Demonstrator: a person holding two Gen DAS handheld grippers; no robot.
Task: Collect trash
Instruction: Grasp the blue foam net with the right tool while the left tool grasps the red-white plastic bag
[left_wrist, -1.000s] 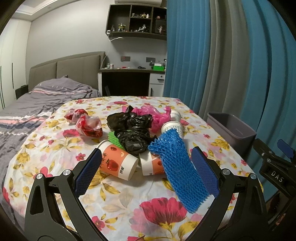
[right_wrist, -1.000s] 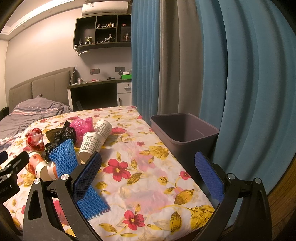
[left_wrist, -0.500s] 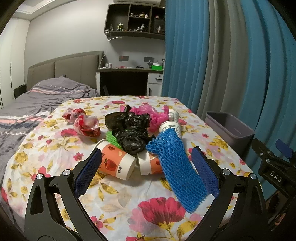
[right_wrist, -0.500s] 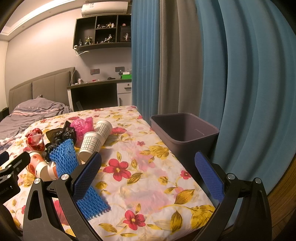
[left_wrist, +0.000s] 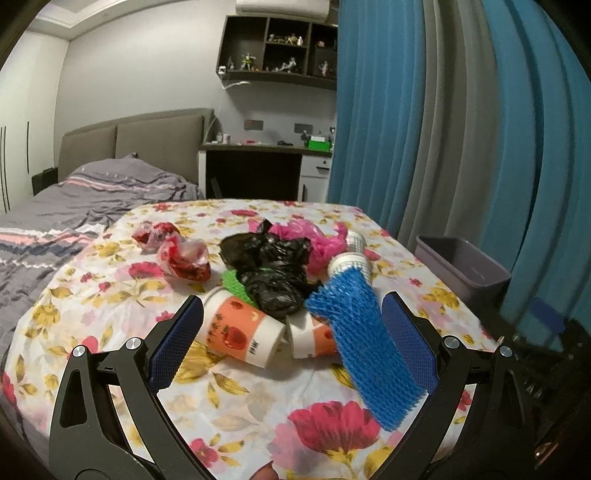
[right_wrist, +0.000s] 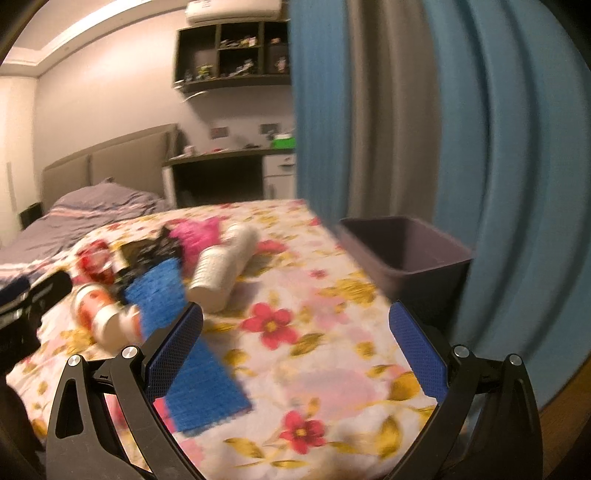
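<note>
A heap of trash lies on the floral tablecloth (left_wrist: 122, 295): a blue foam net (left_wrist: 364, 339), two orange paper cups (left_wrist: 240, 334), crumpled black bags (left_wrist: 273, 266), a pink bag (left_wrist: 317, 240), white cups (left_wrist: 351, 254) and red wrappers (left_wrist: 184, 254). My left gripper (left_wrist: 291, 339) is open just short of the orange cups and the net. My right gripper (right_wrist: 295, 350) is open over bare cloth, with the blue foam net (right_wrist: 177, 325) at its left finger and the white cups (right_wrist: 221, 273) ahead. The grey bin (right_wrist: 410, 251) stands right of the table.
Blue and grey curtains (left_wrist: 443, 129) hang close behind the grey bin (left_wrist: 461, 266). A bed (left_wrist: 74, 206) lies to the left, with a desk (left_wrist: 258, 170) and wall shelf beyond the table. The left gripper's body (right_wrist: 26, 306) shows at the left edge of the right wrist view.
The right gripper has swung, blurring its view, and now sits closer to the trash heap. The left gripper has eased slightly forward. Both stay open.
</note>
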